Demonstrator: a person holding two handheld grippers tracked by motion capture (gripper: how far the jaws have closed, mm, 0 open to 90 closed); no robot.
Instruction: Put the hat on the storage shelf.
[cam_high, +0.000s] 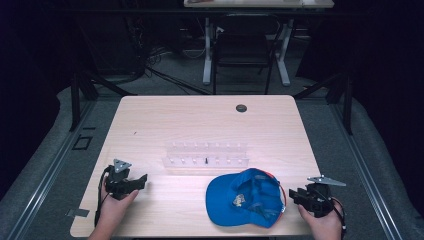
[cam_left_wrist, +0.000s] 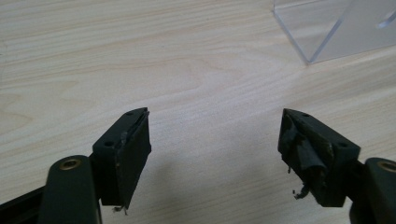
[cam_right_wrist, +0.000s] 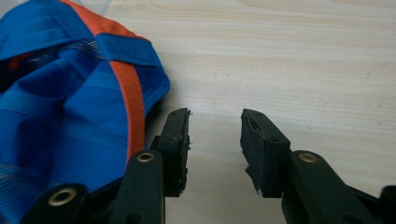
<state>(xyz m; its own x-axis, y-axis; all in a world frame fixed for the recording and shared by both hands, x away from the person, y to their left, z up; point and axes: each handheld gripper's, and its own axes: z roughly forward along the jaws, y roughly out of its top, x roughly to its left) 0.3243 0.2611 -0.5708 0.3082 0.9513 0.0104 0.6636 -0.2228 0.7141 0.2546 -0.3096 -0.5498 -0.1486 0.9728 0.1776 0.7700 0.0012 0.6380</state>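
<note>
On the table: a light wooden table (cam_high: 200, 120) carries a blue cap (cam_high: 246, 196), a clear plastic rack (cam_high: 206, 154) and both grippers.
Cap: it lies upside down near the front edge, right of centre, hollow side up, with orange trim along its rim and a label inside.
Cap's neighbours: the rack stands just behind it, apart from it.
Right gripper (cam_high: 296, 195): held in the person's right hand just to the right of the cap, its tips pointing at the cap's rim.
Right jaws: partly spread, only bare wood between them; one jaw sits right beside the cap's edge, and I cannot tell if it touches.
Left gripper (cam_high: 142, 180): held low at the front left, well apart from the cap.
Left jaws: spread wide over bare table, a corner of the rack beyond them.
</note>
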